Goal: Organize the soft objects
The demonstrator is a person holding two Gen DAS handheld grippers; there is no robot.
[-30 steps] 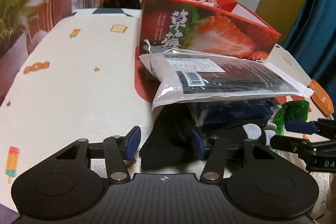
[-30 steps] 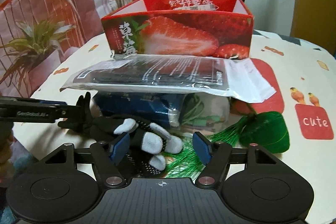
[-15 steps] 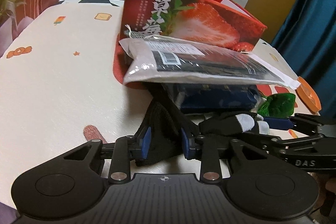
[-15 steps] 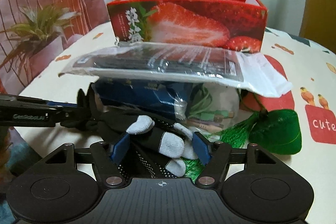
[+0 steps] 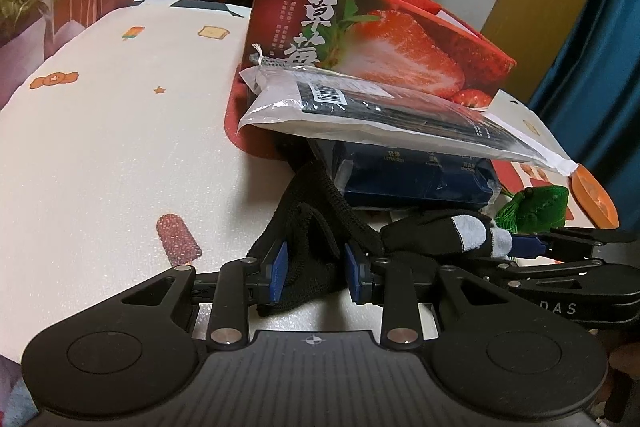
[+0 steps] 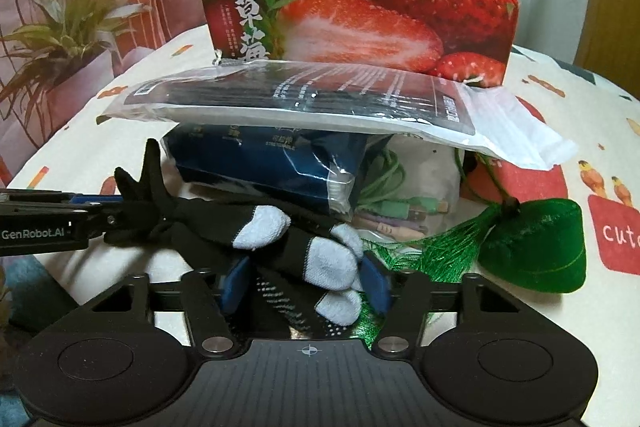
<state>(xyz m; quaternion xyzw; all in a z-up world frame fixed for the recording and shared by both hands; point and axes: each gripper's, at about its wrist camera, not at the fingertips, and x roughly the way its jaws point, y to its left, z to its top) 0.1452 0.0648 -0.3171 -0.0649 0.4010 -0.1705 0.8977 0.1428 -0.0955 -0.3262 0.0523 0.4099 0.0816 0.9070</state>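
1. Black knit, with pale grey fingertips: that is the glove [image 6: 256, 227] lying on the table [image 5: 120, 147], close to its near edge, in front of a pile of bags.
2. The left gripper [image 5: 316, 273] has the cuff end of the glove bunched between its blue pads. Its jaws have just been closing, and they now look pinched on the cloth.
3. The right gripper [image 6: 304, 287] is at the other end, around the grey fingertips. Its jaws have just been closing too. The glove fingers sit between the pads, but I cannot tell if the pads squeeze them yet.
4. Behind the glove is a blue packet [image 6: 268, 163]. A flat clear bag [image 6: 288, 99] rests on top of it and leans on the red strawberry box [image 6: 360, 23].
5. A green tassel pouch [image 6: 532, 243] lies just beside the right gripper, and its green strings reach under the glove fingers.
6. What could go wrong, I think:
   - The right pads may pinch the green strings as well, so the pouch gets dragged along.
   - A thin grip on just the fingertips may slip, and that end would flop down.
   - The cuff sits near the blue packet. A quick lift could bump it, and the clear bag on top could slide off.
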